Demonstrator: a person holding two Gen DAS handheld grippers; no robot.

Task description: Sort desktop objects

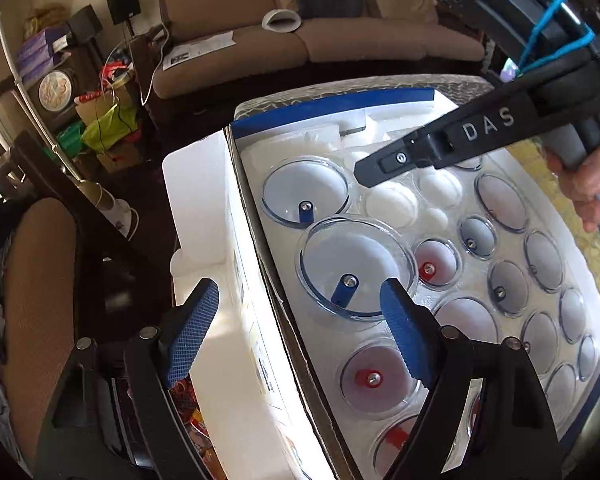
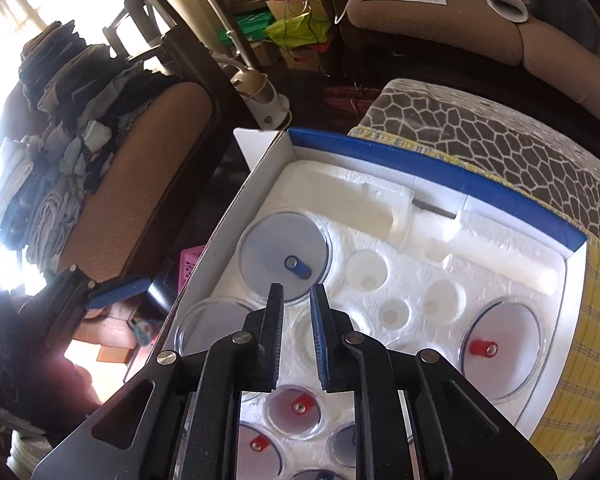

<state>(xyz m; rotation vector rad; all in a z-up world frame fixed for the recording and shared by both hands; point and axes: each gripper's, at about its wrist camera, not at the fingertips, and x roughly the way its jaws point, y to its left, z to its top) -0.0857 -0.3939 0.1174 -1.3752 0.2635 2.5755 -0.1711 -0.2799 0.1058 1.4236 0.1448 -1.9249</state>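
Observation:
An open box with a blue rim (image 2: 420, 160) holds a white foam tray (image 2: 340, 188) of clear cups, some with blue valves and some with red. My left gripper (image 1: 298, 286) is open and straddles the box's left wall. Its right pad (image 1: 400, 320) reaches the rim of a large blue-valve cup (image 1: 356, 252), and its left pad (image 1: 196, 320) is outside, over the white flap. My right gripper (image 2: 297, 288) hovers over the tray just in front of another large blue-valve cup (image 2: 282, 248). Its jaws are barely parted, with nothing between them. Several small foam wells (image 2: 366, 270) are empty.
The box rests on a yellow checked cloth (image 2: 592, 320) over a stone-patterned cushion (image 2: 500, 132). A white box flap (image 1: 196, 200) hangs at the left. A hand (image 1: 584, 184) holds the right gripper's handle. A brown sofa (image 1: 340, 40) and an armchair piled with clothes (image 2: 80, 120) stand beyond.

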